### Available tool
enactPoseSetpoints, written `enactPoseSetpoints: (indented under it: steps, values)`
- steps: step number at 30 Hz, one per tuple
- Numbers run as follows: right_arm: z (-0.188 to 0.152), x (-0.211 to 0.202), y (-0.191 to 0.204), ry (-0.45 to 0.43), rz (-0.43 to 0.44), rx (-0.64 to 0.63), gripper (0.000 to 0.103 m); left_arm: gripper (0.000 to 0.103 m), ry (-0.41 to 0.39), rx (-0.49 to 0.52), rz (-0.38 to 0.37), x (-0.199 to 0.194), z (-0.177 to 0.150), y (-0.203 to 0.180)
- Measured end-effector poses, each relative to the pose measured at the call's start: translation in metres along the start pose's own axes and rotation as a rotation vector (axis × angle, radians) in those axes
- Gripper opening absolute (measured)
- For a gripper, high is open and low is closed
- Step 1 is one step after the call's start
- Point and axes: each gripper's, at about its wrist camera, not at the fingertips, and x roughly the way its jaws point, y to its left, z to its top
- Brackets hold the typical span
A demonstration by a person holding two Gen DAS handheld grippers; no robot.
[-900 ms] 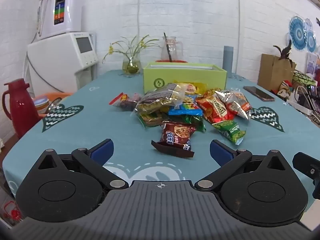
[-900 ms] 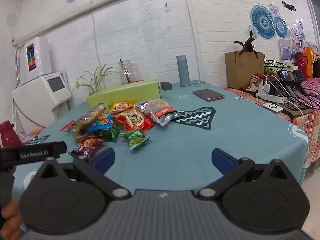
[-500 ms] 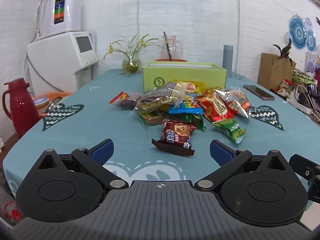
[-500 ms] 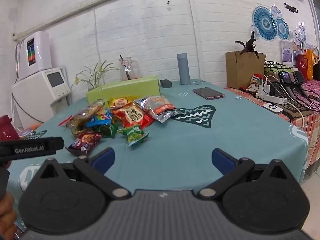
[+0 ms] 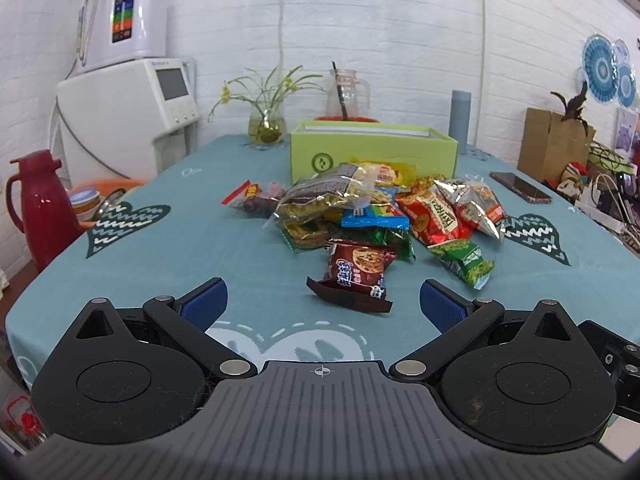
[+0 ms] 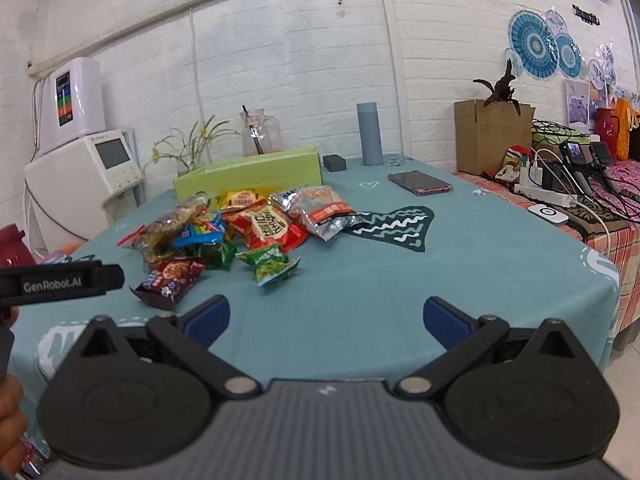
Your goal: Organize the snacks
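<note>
Snack packets (image 5: 372, 216) heaped before green box (image 5: 374, 152)

White brick wall (image 5: 400, 40), teal-clothed table (image 5: 240, 252)

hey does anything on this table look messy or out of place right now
Yes. The snack packets lie in a loose overlapping heap in front of the green box, none visibly inside it. A brown cookie packet sits apart at the near edge, one end lifted off the tablecloth.

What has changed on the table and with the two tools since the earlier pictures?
Little changed. The right tool has drifted slightly, so its view of the snack pile shifted a little. Nothing was taken hold of or let go. The left tool stays open, and the green box stays unmoved.
</note>
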Motion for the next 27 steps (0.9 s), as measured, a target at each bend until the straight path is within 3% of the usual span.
enactPoseSetpoints:
  steps: [27]
  values:
    - [-0.0013, 0.0026, 0.0057, 0.017, 0.021, -0.018, 0.103, 0.093, 0.030, -0.013, 0.002, 0.0061, -0.0040, 0.0018]
